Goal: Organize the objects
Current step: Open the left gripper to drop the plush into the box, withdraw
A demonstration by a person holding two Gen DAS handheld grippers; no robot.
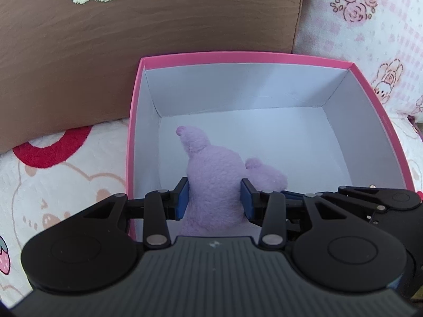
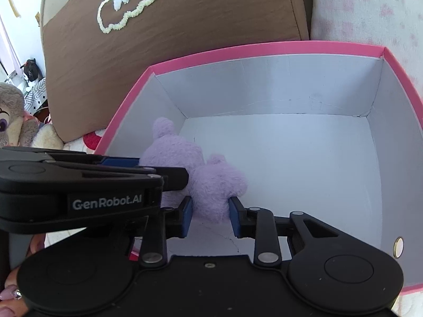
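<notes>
A lilac plush toy [image 1: 211, 182] lies inside a pink box [image 1: 238, 56] with a white inside. My left gripper [image 1: 214, 198] is shut on the plush's body, low in the box at its near left. In the right wrist view the same plush [image 2: 174, 148] shows at the box's [image 2: 264, 47] near left, and my right gripper [image 2: 210, 215] is shut on a smaller lobe of it [image 2: 216, 182]. The left gripper's black body [image 2: 79, 182] crosses the left of that view.
A brown cushion [image 1: 79, 52] with a cream cloud outline leans behind the box. A white blanket with cartoon prints [image 1: 53, 179] lies under and around it. A grey plush [image 2: 10, 116] sits at far left. The box's right half is bare white floor [image 2: 304, 171].
</notes>
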